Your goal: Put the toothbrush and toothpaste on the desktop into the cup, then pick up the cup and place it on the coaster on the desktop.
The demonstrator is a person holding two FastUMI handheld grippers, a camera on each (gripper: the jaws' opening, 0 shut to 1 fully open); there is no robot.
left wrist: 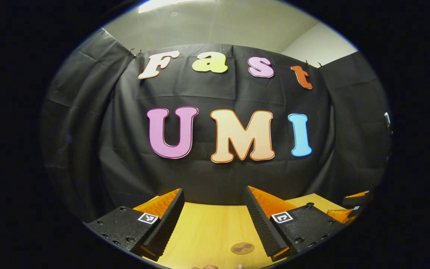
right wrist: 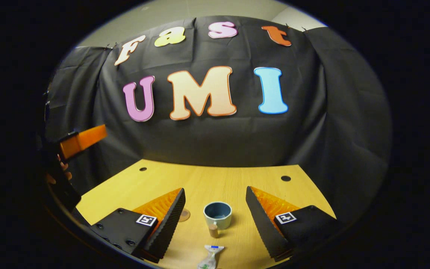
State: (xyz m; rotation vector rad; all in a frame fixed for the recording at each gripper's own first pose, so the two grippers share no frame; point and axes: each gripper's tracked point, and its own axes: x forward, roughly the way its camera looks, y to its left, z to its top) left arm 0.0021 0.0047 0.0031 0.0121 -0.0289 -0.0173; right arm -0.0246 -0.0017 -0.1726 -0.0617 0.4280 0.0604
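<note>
In the right gripper view a blue-grey cup stands upright on the wooden desktop, with a cork-coloured knob at its near side. A toothpaste tube lies just in front of it at the bottom edge. My right gripper is open, its fingers either side of the cup and above it, holding nothing. A round brown coaster peeks out beside the left-hand finger; it also lies on the desktop as the coaster in the left gripper view. My left gripper is open and empty, raised and facing the wall.
The left gripper and the hand holding it hover at the far left of the right gripper view. The right gripper shows at the far right of the left gripper view. Two small holes mark the desktop's back.
</note>
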